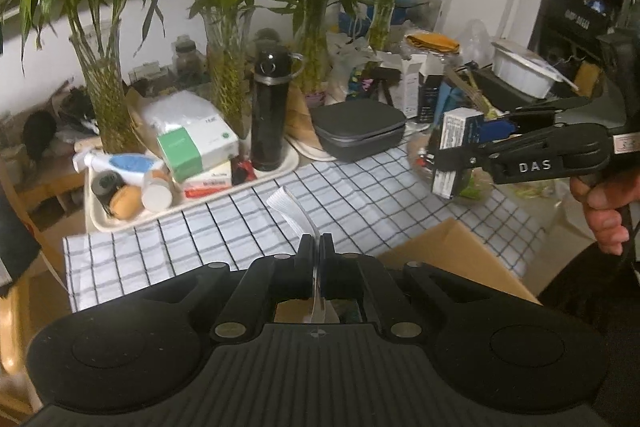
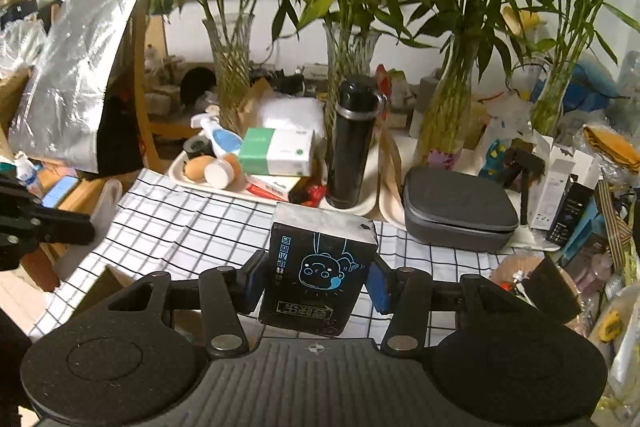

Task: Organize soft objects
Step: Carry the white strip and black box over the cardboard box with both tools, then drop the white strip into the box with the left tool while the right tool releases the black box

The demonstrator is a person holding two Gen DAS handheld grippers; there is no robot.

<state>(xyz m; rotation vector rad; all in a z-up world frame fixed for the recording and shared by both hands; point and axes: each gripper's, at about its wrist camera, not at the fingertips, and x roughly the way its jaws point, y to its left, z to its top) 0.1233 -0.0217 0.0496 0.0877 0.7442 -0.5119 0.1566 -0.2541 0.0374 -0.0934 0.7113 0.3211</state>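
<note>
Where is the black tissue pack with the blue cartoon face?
Right wrist view, centre: the black tissue pack is clamped in the right gripper, above the checked tablecloth.

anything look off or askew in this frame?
Yes. The black tissue pack in the right tongs is upside down, its cartoon face inverted. A white ribbed strip pokes loosely out of the shut left tongs.
</note>
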